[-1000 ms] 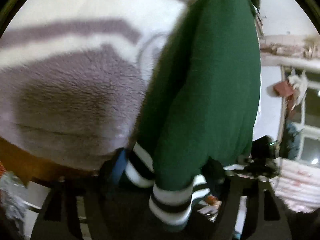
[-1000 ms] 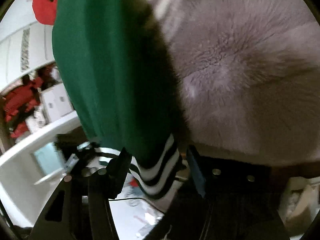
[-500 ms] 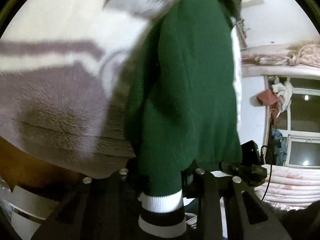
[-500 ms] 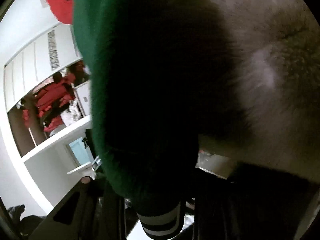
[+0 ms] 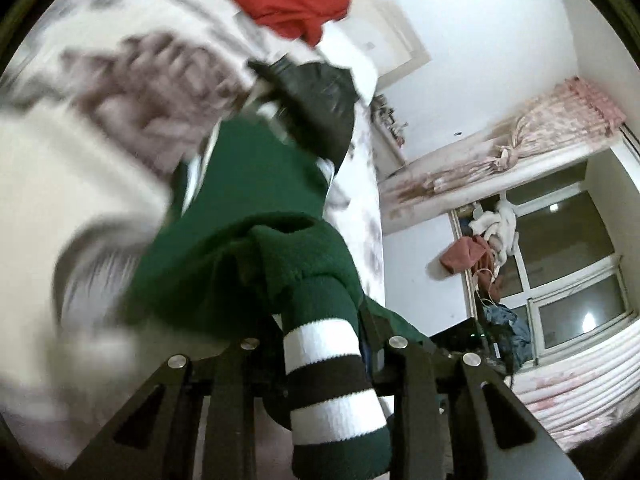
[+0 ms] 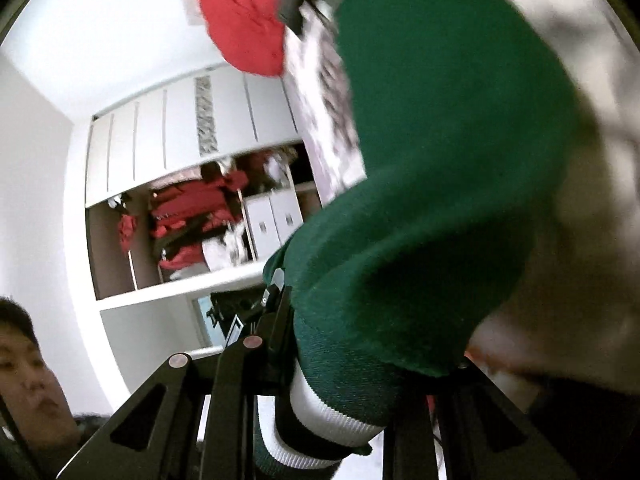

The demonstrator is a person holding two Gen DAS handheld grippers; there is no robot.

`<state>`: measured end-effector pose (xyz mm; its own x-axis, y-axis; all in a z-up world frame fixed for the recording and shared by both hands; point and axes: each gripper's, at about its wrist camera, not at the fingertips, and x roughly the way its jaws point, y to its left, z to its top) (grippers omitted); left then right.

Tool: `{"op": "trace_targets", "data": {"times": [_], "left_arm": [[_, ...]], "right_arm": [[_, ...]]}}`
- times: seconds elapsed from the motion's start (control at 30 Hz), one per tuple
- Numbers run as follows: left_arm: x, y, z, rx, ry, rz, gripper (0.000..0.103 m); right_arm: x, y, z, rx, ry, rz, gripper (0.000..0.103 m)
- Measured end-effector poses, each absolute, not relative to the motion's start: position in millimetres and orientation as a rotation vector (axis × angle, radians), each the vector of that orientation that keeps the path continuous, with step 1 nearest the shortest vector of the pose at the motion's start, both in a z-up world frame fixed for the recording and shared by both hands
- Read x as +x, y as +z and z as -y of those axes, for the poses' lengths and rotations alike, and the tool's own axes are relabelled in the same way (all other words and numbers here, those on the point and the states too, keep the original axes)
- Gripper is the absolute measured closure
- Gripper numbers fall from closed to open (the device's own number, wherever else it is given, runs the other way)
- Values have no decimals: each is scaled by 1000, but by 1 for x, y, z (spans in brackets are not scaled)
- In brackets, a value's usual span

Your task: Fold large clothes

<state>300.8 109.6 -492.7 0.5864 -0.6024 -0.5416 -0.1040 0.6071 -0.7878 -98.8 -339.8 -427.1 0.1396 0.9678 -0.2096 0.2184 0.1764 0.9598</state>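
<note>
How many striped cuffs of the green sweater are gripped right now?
2. One cuff sits pinched in the left gripper; the other cuff sits in the right gripper, whose jaws are closing on it. The sweater's hem is hidden.

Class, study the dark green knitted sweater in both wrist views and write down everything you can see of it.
The dark green knitted sweater looks thick and soft, with ribbed cuffs banded white, black and green. It hangs bunched and folded rather than flat. One striped cuff is pinched in the left gripper; another striped cuff sits in the right gripper, whose jaws are closing. Behind it lies a fuzzy cream-and-mauve blanket. Its far end, near a black object, is blurred.
</note>
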Motion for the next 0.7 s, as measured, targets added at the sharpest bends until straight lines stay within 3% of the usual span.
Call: {"op": "trace_targets", "data": {"times": [0.17,0.33,0.57,0.7], "left_arm": [[412,-508,-112,-828,-348,-917,80],[512,-570,-130,-827,-342,-1004,79],[607,-674,-132,-879,-299,-1188,79],[614,-683,-132,-896,-291,-1224,78]], "right_arm": [[40,-408,344,1250,766,-1239,82],[158,-428,337,1209,658,-1249,82],[267,-520,352,1213,467,-1334,83],[298,-569,347,1262,393,-1383,83]]}}
